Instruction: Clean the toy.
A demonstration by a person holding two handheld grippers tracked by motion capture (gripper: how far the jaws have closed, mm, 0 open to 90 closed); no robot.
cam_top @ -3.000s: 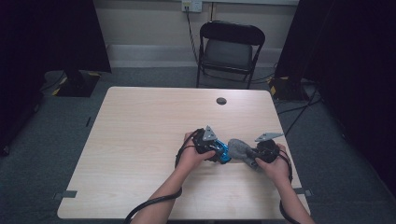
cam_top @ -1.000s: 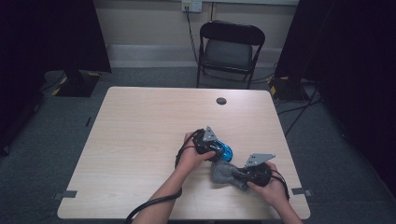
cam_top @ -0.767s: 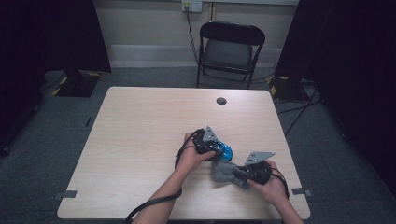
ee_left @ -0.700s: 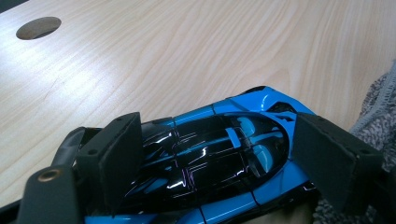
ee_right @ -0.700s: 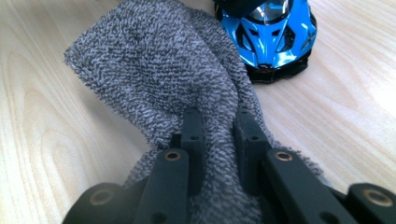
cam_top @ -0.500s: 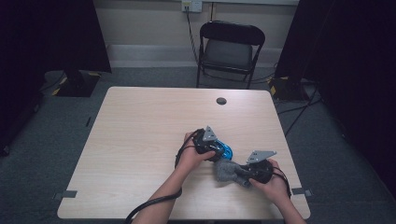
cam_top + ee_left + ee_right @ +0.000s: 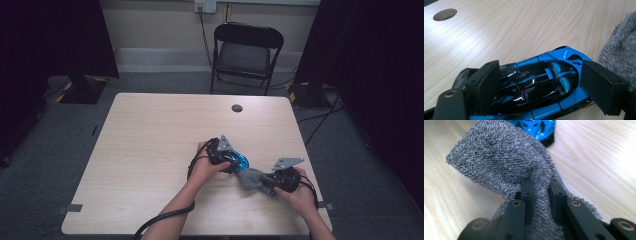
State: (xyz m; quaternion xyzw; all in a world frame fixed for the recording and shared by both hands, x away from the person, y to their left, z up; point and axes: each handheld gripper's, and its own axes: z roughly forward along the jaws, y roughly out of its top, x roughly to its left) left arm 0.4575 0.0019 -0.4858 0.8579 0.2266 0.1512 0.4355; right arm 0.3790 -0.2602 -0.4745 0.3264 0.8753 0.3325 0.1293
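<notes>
The right gripper (image 7: 272,183), low and right of centre in the high view, has its jaws clamped on a fold of the grey cloth (image 7: 254,179), whose free end reaches up and left toward the blue toy car (image 7: 239,162), seemingly just touching its near end, though the picture is too small to be sure. The car lies with its long axis running upper left to lower right. The left gripper (image 7: 233,161) straddles it, pads (image 7: 485,83) at its two flanks and apparently pinning it, so the cloth-bearing right hand is the free one.
</notes>
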